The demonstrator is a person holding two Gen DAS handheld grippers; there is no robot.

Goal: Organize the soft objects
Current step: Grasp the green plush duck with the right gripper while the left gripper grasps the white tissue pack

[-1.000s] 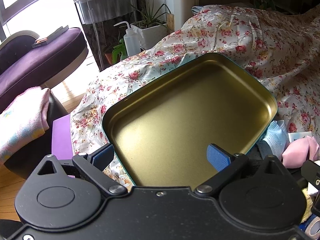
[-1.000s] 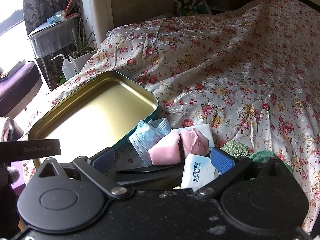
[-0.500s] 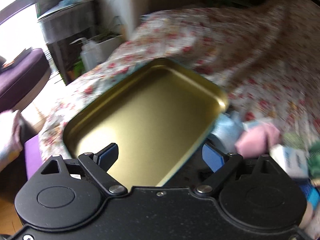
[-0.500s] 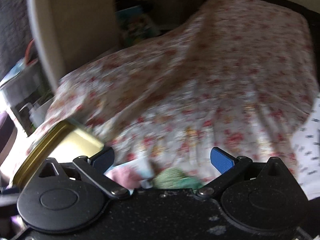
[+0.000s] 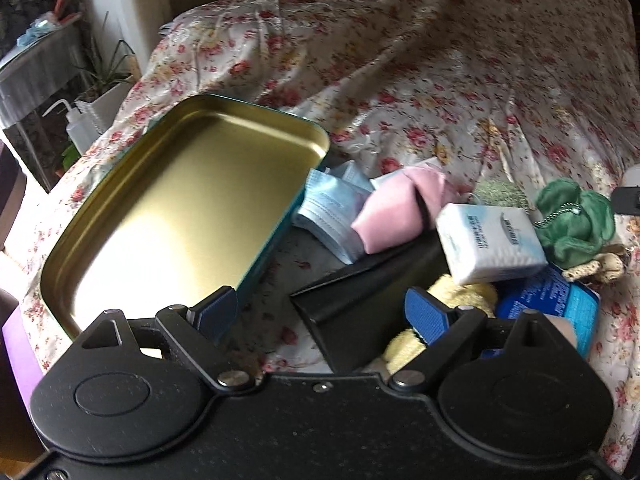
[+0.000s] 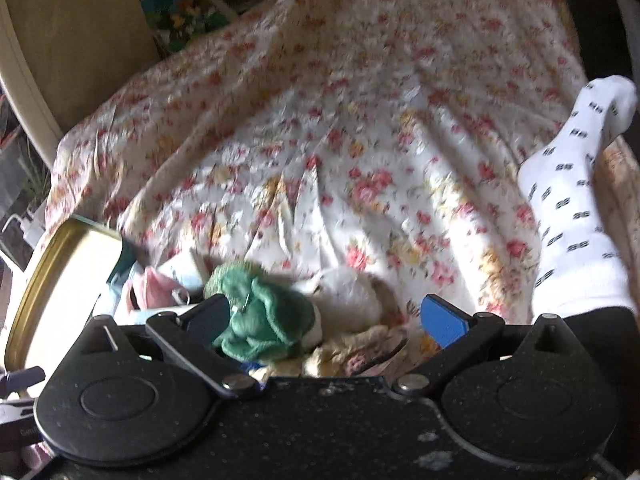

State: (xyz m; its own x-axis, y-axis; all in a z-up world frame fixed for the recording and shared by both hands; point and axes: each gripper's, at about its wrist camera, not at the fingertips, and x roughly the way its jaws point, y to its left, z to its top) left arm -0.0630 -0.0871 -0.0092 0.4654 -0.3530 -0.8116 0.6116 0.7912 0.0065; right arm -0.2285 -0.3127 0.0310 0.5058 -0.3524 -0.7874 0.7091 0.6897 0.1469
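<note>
A pile of soft things lies on the floral bedcover right of the gold tin tray [image 5: 120, 240]: blue face masks [image 5: 332, 216], a pink cloth [image 5: 396, 216], a white tissue pack [image 5: 492, 240], a green plush [image 5: 576, 220] and a yellow plush [image 5: 460, 300]. My left gripper [image 5: 320, 314] hovers open over a black flat piece [image 5: 372, 312], gripping nothing. In the right wrist view my right gripper [image 6: 326, 318] is open above the green plush [image 6: 264, 320], which sits by its left finger, untouched. A white plush [image 6: 352, 296] and a cream cloth [image 6: 352, 352] lie between the fingers below.
A blue packet [image 5: 552, 300] lies at the pile's right edge. A person's foot in a white patterned sock [image 6: 576, 220] rests on the bedcover [image 6: 360, 140] at the right. A squeeze bottle [image 5: 76, 124] and a potted plant [image 5: 104, 76] stand beyond the bed's left edge.
Both grippers swung to the right. The left one went from over the tray to the pile's near edge, its jaws a little narrower. The right one passed the pile to the green plush.
</note>
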